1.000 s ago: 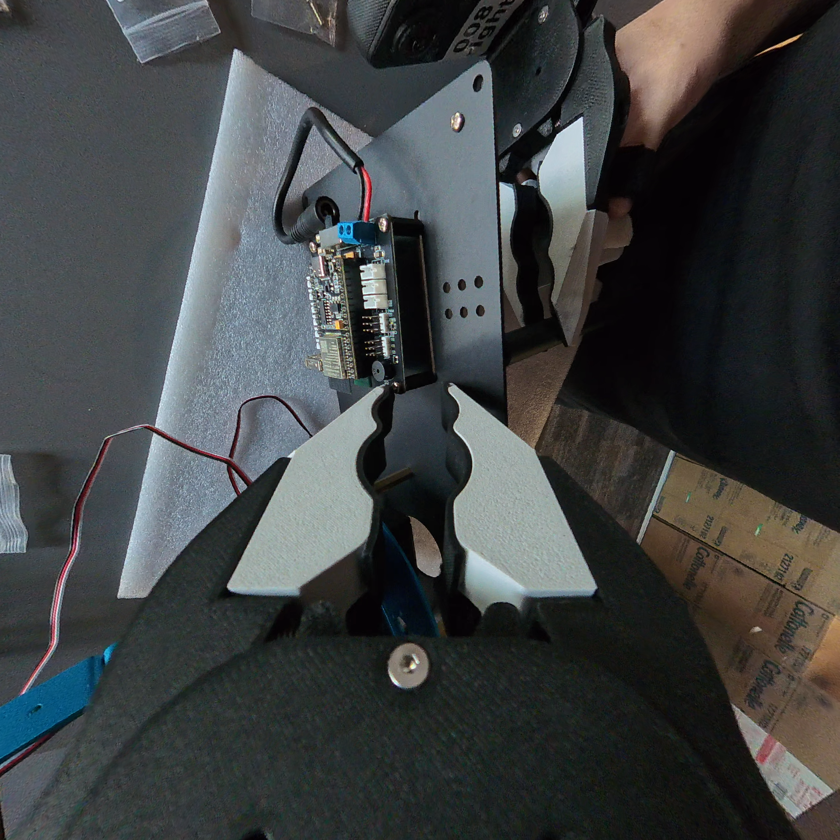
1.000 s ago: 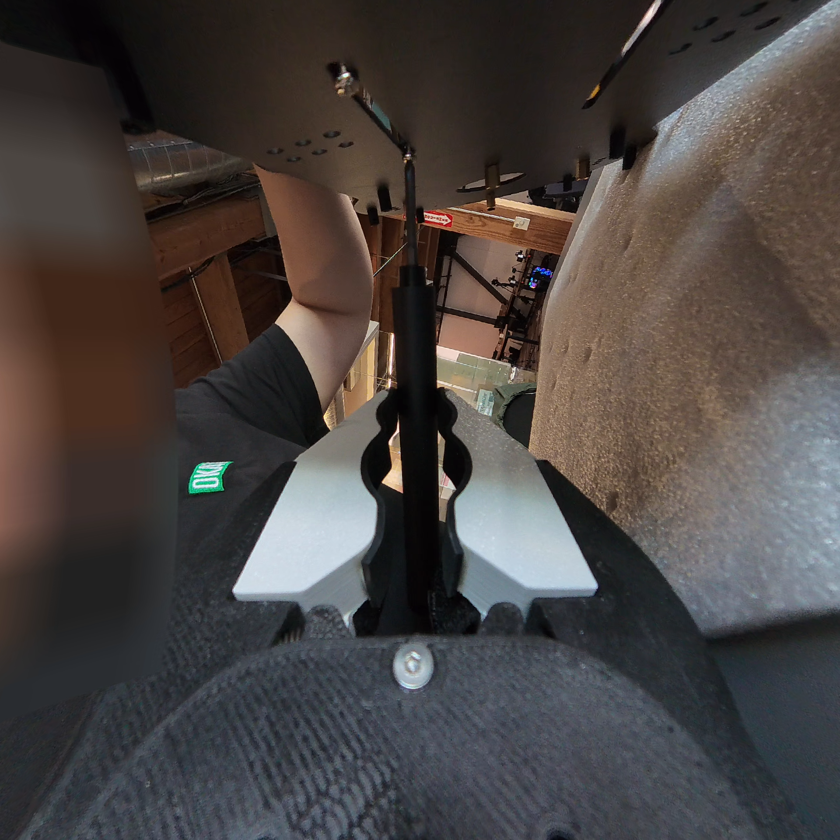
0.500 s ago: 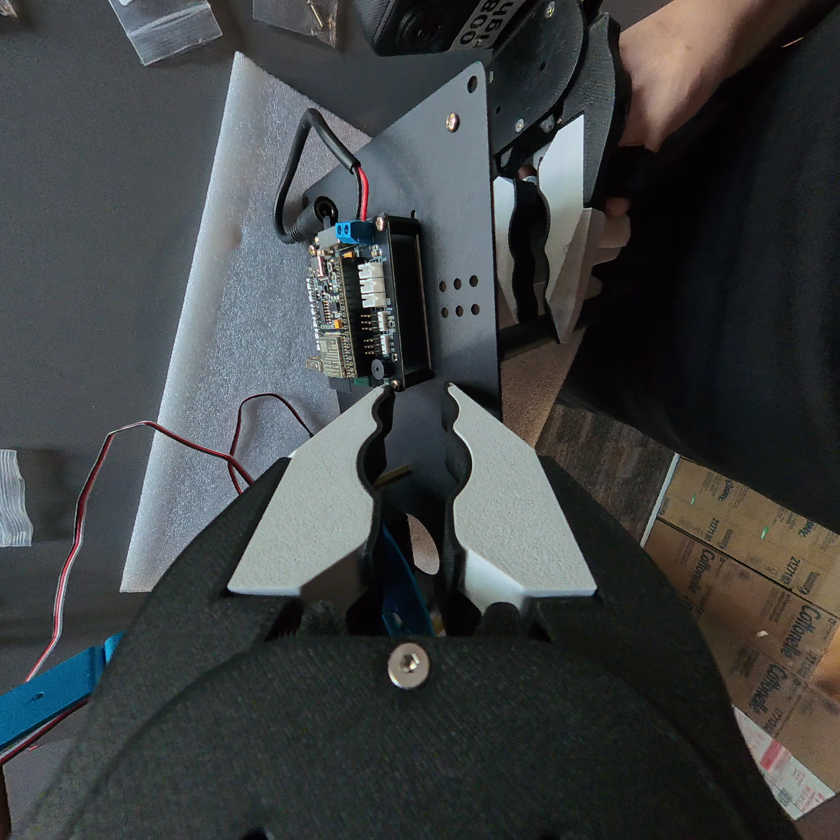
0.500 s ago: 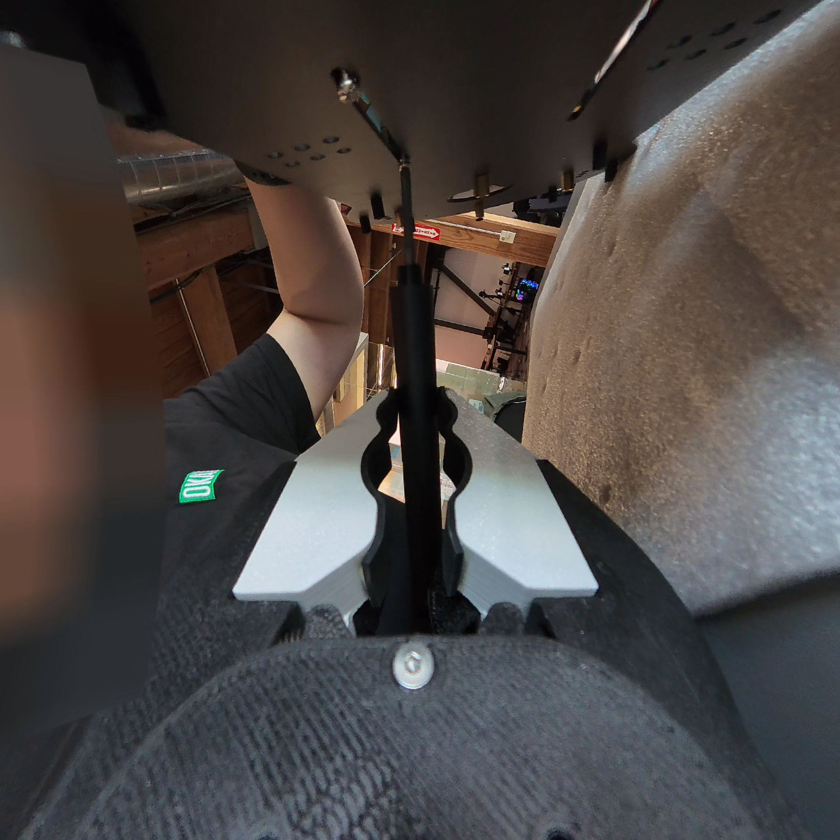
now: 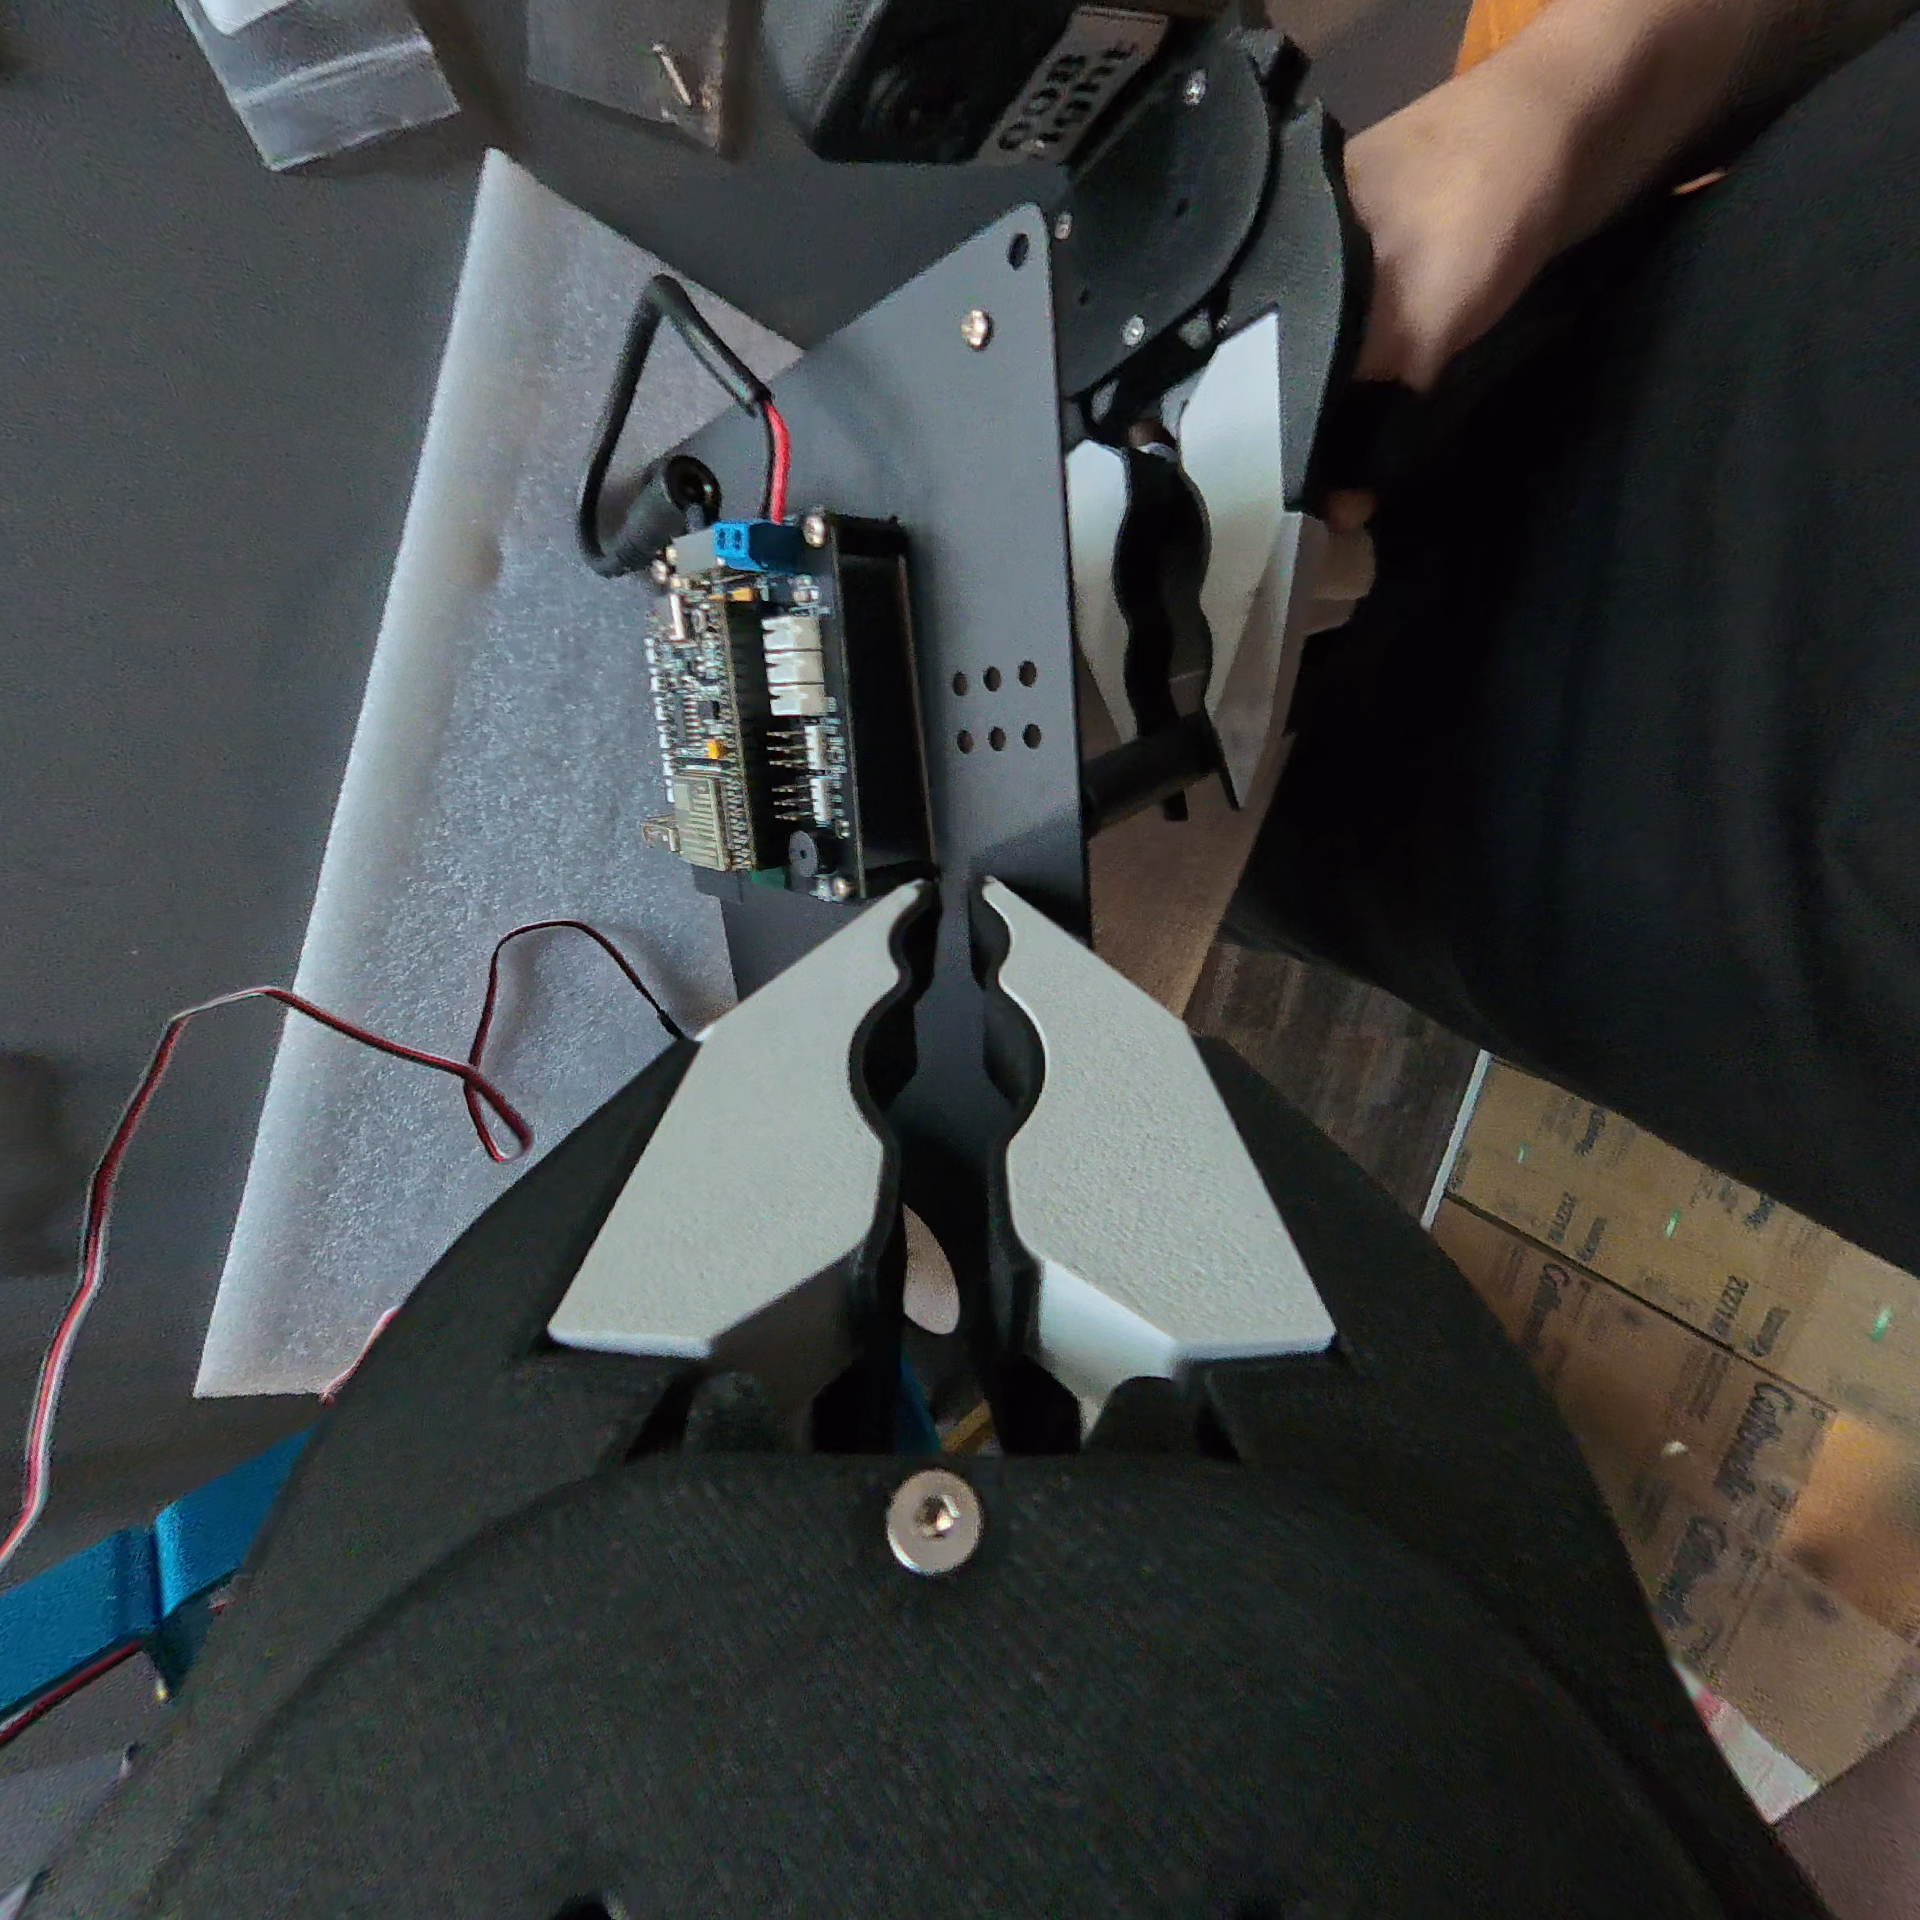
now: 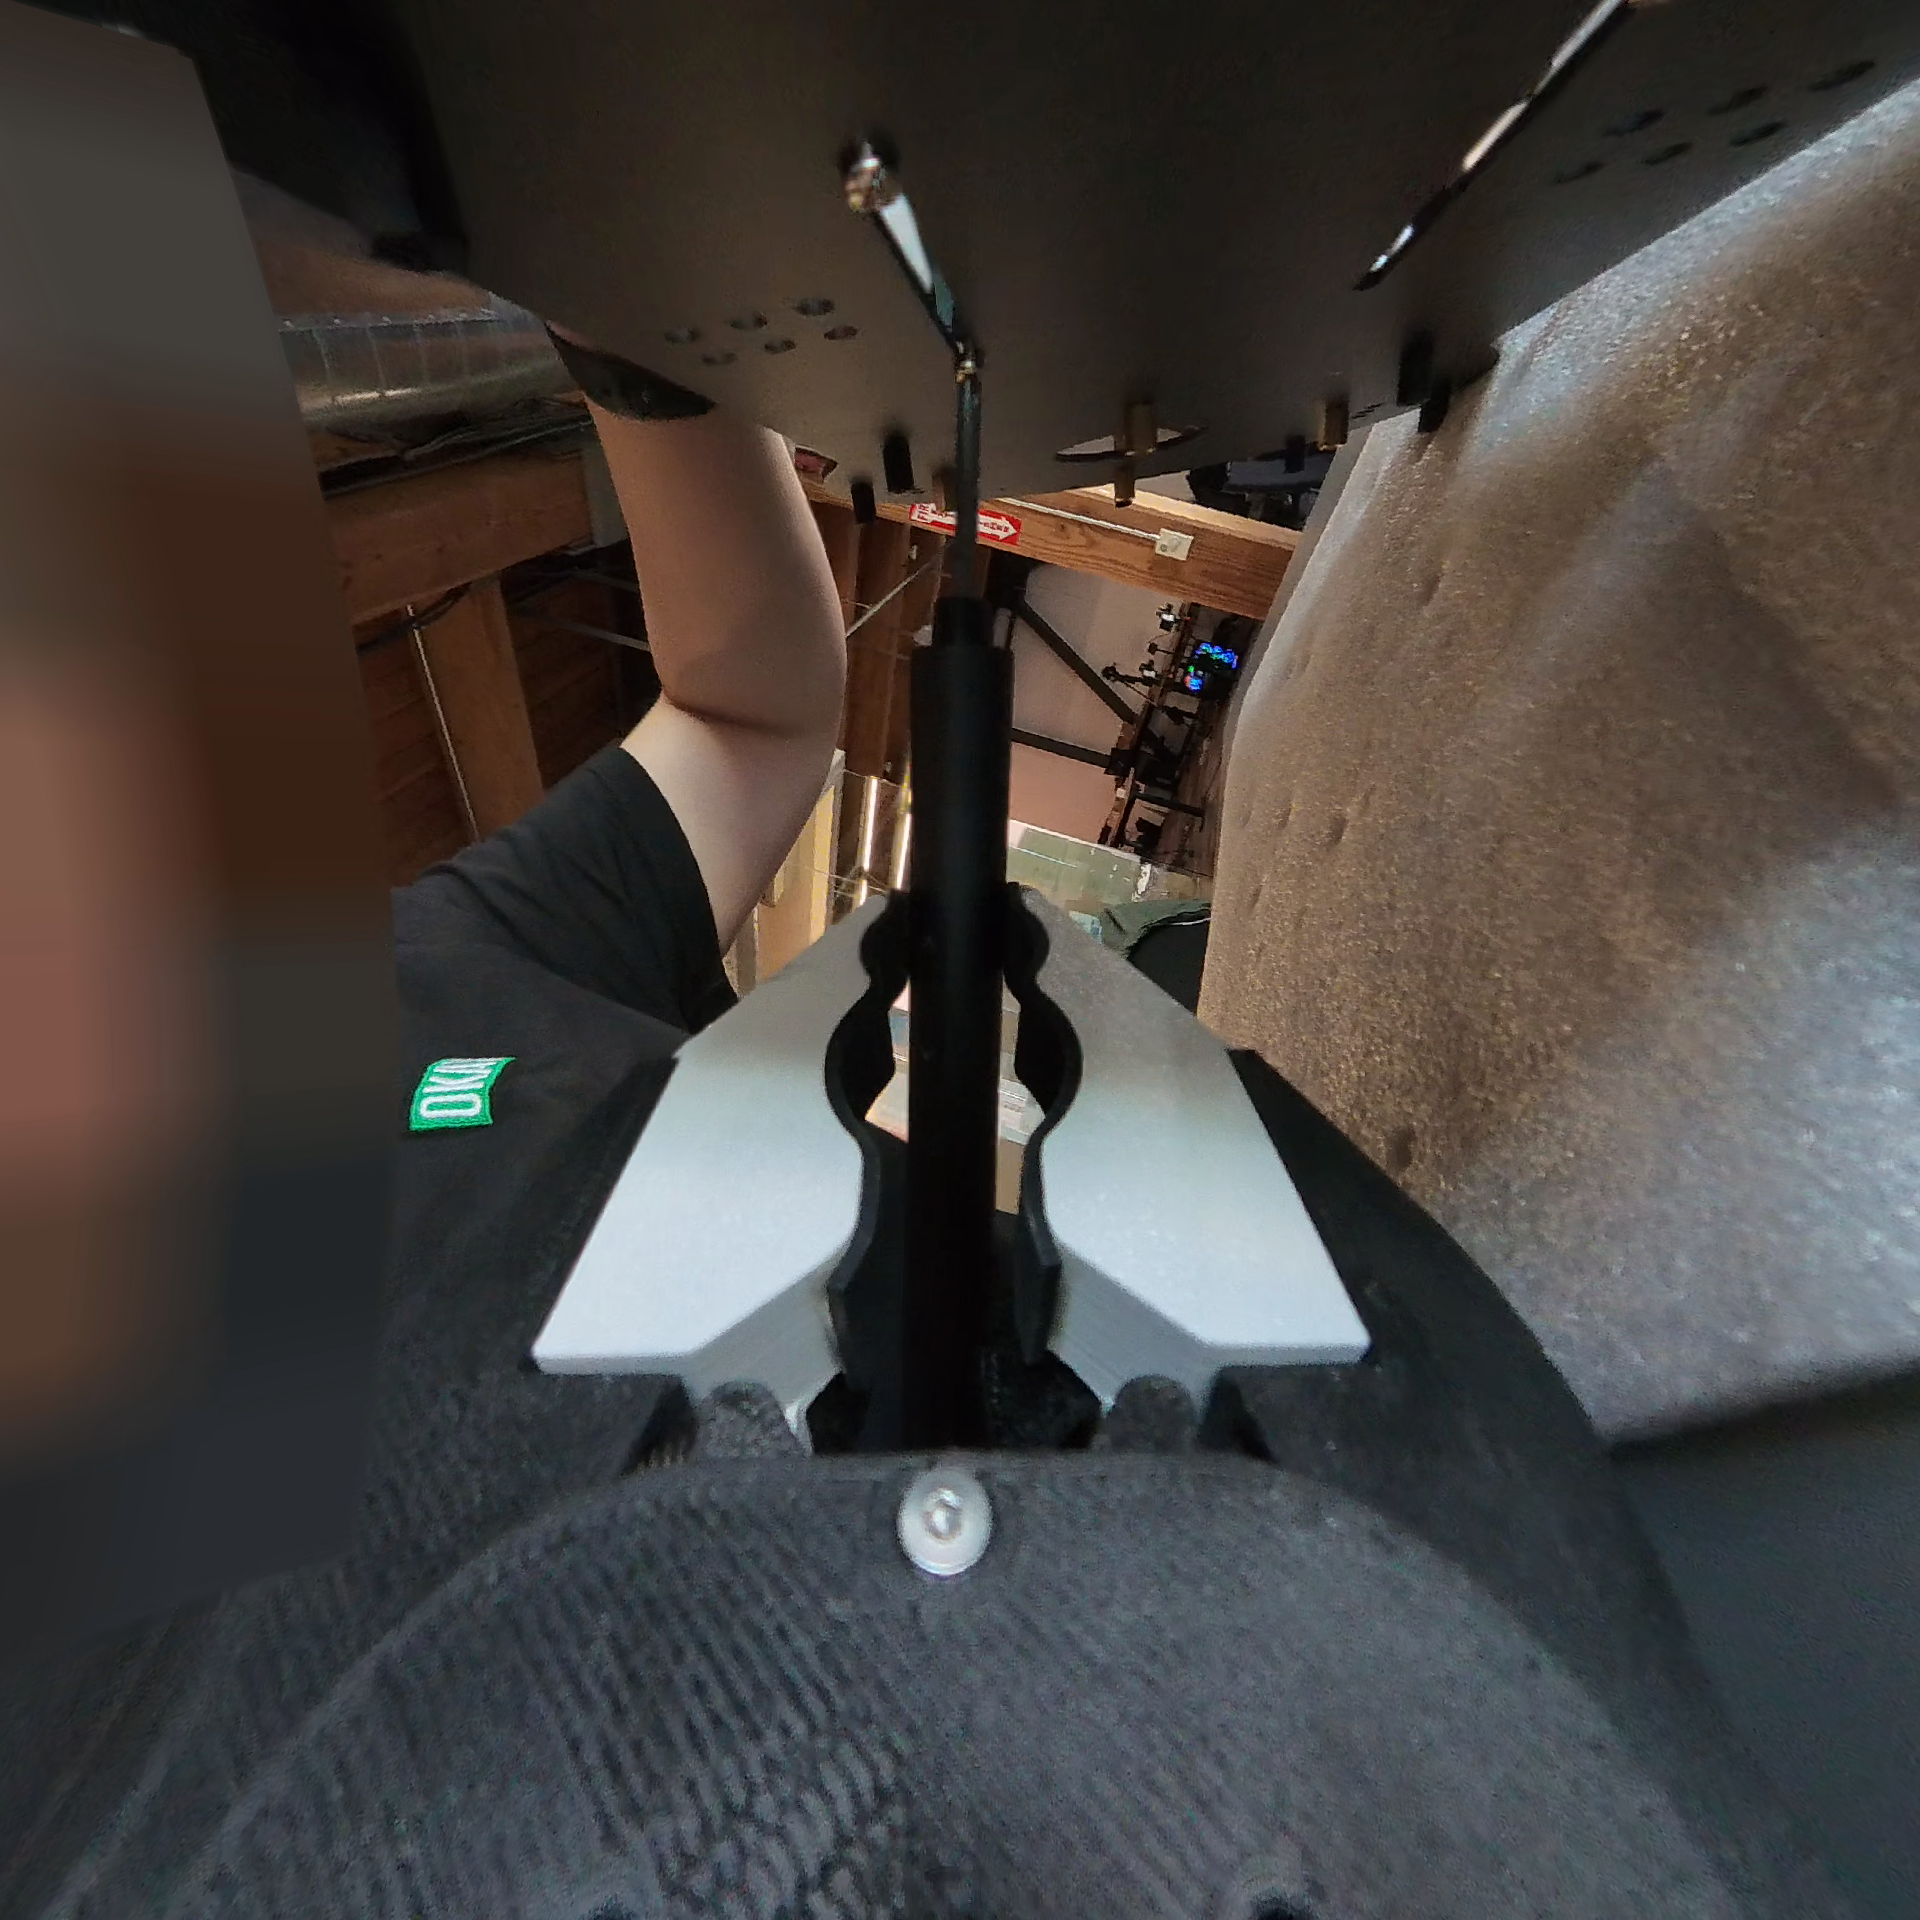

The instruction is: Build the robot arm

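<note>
My left gripper [image 5: 956, 894] is shut on the near edge of a black metal plate [image 5: 966, 499], which stands tilted over a grey foam sheet [image 5: 468, 727]. A circuit board [image 5: 748, 707] with a blue terminal and a black power lead is mounted on the plate. My right gripper [image 6: 956, 914] is shut on a black screwdriver [image 6: 951, 1039]. Its thin shaft reaches up to the plate's other face [image 6: 1039, 156], near a silver screw [image 6: 868, 177]. The right gripper also shows in the left wrist view [image 5: 1174, 582], at the plate's right side, held by a hand.
A red-and-black wire [image 5: 416, 1039] loops over the foam toward a blue metal bracket [image 5: 94, 1600] at lower left. Clear plastic bags [image 5: 312, 73] lie at the top. Cardboard boxes [image 5: 1662, 1351] sit on the floor at right. A person's arm [image 6: 748, 623] is beyond the plate. There is about 9 cm between the tips of the two grippers.
My left gripper's fingers have closed in tighter on the plate's edge. The plate and right gripper have shifted slightly. The screwdriver stays against the plate.
</note>
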Demonstrator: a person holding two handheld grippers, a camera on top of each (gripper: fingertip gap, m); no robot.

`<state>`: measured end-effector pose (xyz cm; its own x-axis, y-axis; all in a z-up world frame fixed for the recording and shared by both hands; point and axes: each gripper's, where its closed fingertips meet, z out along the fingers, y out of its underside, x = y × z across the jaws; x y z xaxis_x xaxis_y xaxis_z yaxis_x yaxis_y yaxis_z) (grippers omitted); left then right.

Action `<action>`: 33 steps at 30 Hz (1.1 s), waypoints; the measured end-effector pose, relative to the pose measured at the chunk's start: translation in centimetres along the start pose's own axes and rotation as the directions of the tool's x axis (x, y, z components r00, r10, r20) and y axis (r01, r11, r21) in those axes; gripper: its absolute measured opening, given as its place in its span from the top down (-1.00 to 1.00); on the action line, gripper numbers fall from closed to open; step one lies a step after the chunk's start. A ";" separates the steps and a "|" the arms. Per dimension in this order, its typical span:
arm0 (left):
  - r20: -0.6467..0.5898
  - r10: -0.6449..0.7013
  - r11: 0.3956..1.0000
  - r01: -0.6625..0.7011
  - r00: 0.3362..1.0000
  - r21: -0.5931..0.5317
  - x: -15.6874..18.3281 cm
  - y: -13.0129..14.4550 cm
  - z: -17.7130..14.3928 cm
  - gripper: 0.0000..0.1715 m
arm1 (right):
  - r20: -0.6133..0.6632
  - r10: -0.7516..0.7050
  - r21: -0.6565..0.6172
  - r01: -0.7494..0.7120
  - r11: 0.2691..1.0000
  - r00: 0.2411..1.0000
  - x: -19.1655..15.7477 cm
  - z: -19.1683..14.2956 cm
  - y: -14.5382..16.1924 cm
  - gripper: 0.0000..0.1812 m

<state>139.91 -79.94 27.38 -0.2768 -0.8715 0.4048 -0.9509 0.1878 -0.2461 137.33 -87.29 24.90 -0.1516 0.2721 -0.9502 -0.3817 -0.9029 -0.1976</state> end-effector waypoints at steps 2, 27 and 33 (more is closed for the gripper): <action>-0.004 -0.008 1.000 0.008 1.000 0.004 -0.1 0.0 0.0 0.93 | -0.039 -0.010 -0.003 0.010 1.000 0.999 0.5 0.0 0.0 0.82; 0.308 -0.137 0.959 0.049 0.941 0.278 0.3 -0.7 -6.6 0.75 | -0.030 0.044 -0.019 -0.045 0.999 0.999 0.5 0.4 0.1 0.81; 0.391 -0.300 0.817 0.023 0.870 0.576 5.4 1.1 -9.7 0.55 | -0.035 0.044 -0.033 -0.045 0.998 0.998 0.3 0.9 0.2 0.82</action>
<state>136.06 -80.00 37.84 0.0989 -0.9918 0.0815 -0.7032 -0.1276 -0.6995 136.42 -87.15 24.81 -0.1367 0.2204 -0.9658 -0.3440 -0.9248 -0.1624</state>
